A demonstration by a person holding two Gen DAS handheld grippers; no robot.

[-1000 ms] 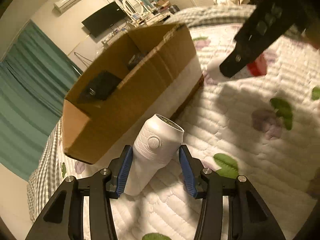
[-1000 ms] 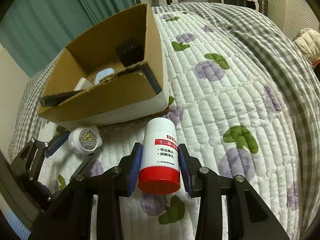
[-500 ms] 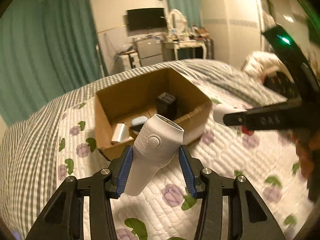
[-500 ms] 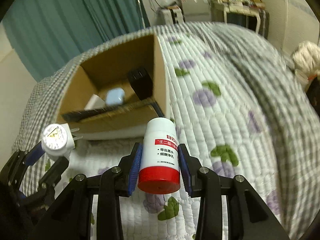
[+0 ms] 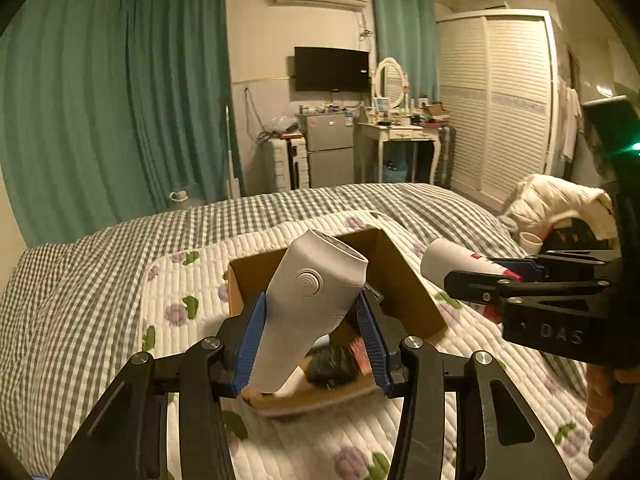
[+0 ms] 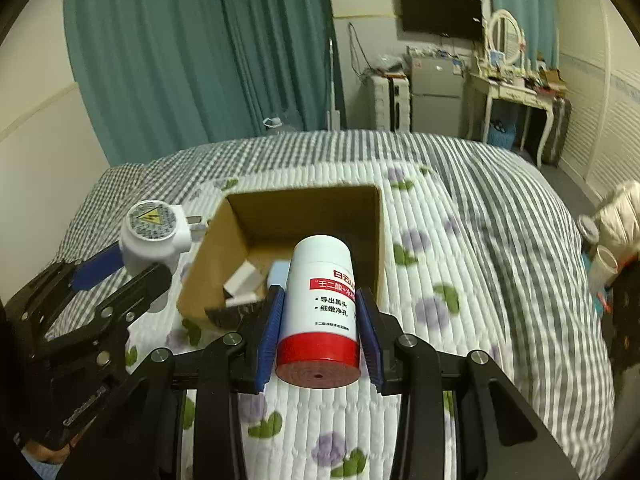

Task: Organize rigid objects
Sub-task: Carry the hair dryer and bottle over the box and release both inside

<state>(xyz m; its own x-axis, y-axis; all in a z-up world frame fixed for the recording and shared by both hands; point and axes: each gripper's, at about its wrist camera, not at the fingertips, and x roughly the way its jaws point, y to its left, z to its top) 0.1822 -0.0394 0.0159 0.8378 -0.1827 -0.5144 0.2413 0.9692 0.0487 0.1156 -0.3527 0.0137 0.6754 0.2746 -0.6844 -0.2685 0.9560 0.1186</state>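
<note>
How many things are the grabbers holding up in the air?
2. The white plug-in device sits between the left gripper fingers, and the red-capped white bottle between the right gripper fingers. Both hang over the bed by the cardboard box.

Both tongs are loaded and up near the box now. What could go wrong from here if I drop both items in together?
1. The left tongs and right tongs sit close side by side, so they could collide above the cardboard box.
2. The white device is gripped tilted, near its lower half; it may swing or slip.
3. Items already lie inside, so the red-capped bottle could land on them.
</note>
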